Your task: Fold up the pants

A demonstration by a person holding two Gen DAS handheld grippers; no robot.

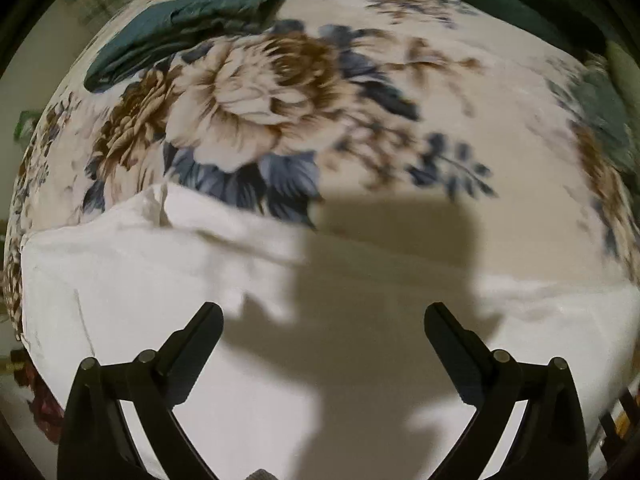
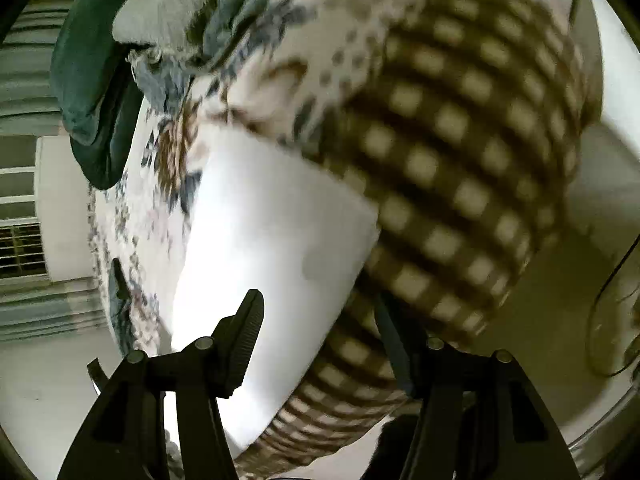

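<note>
1. Left gripper (image 1: 323,316) spread wide, holding nothing, hovering over white pants (image 1: 168,280).
2. Right gripper (image 2: 320,320) also spread wide, empty; white pants (image 2: 272,240) and checkered cloth (image 2: 460,152) lie beyond its fingers, contact unclear.
3. Pants lie flat on near edge of floral bedspread (image 1: 360,100).
4. Farther back, dark green garment (image 1: 188,28) on bedspread.

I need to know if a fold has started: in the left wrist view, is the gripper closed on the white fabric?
No: the left gripper has its jaws wide apart above the white fabric.
</note>
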